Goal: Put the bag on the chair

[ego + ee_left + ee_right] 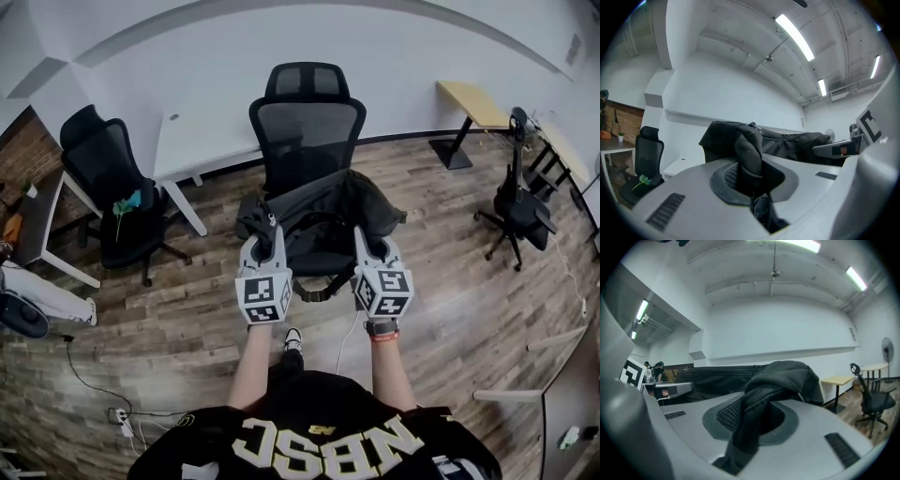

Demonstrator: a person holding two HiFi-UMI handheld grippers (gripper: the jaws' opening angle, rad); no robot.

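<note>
A black backpack hangs over the seat of the black mesh office chair in the middle of the head view. My left gripper is shut on a black strap of the bag at its left side. At its right side my right gripper is shut on a padded shoulder strap. In the gripper views the bag's body stretches between the two grippers. Whether the bag rests on the seat is hidden.
A white desk stands behind the chair on the left, with a second black chair beside it. At the right are another black chair and a wooden-topped table. Cables lie on the wood floor at the lower left.
</note>
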